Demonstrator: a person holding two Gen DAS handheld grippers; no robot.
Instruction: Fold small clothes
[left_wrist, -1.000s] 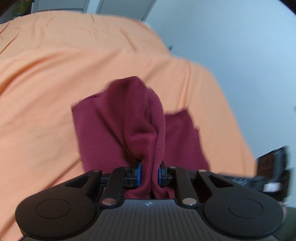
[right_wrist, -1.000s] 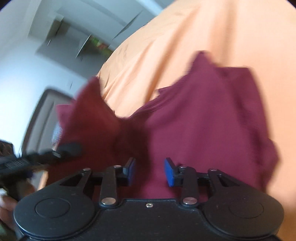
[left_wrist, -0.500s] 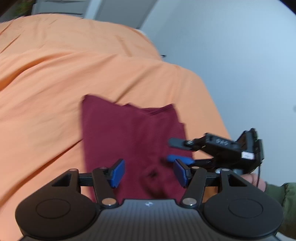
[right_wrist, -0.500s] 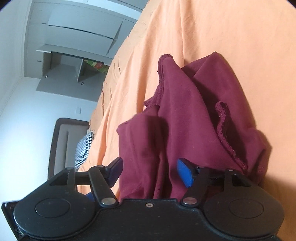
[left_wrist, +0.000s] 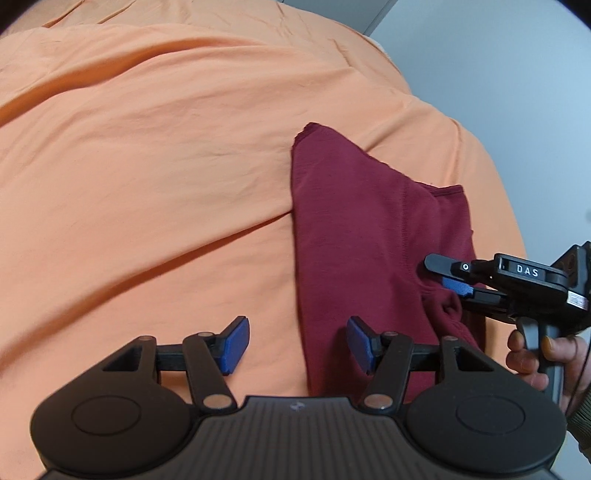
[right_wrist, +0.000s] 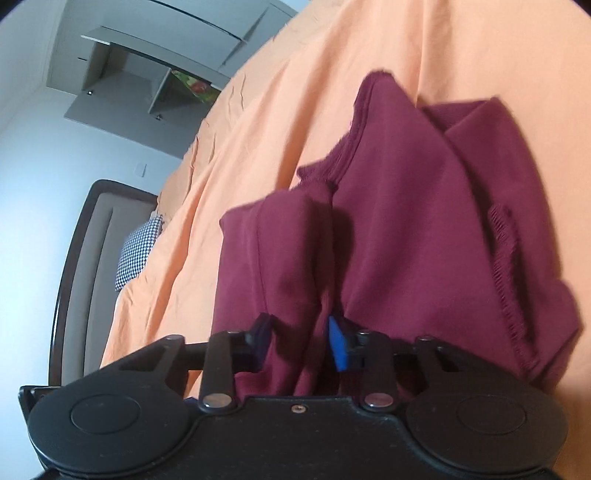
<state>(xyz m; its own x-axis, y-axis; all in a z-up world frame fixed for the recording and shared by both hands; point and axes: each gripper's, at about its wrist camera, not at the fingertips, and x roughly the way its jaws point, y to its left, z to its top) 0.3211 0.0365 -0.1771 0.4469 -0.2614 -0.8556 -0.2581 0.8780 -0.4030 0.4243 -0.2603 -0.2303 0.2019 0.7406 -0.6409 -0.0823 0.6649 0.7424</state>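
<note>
The right gripper (right_wrist: 299, 339) had its jaws closing on a bunched ridge of the maroon garment (right_wrist: 399, 229), the cloth filling the gap between the blue pads (right_wrist: 338, 345); the pads looked already pressed against the fold. In the left wrist view the same tool (left_wrist: 454, 284) entered from three o'clock, its tips at the garment's edge and a hand (left_wrist: 532, 354) round its handle at four o'clock.

The left gripper (left_wrist: 297, 345) had its jaws apart and held nothing. Its left pad stood over bare sheet; its right pad stood over the garment's near edge, not pressing it.

The garment (left_wrist: 354, 236) lay on the orange bedsheet (left_wrist: 147, 166), partly folded. In the left view it ran from six o'clock up to a corner near one o'clock, smooth on its left side and rumpled at three o'clock, where the right jaws gathered it.

By my reading, a fold was in hand: the right side was being picked up while the left stood free. The next move would call for a firm right pinch, then carrying that edge across, with the left jaws either taking a matching corner or steadying the flat part.
</note>
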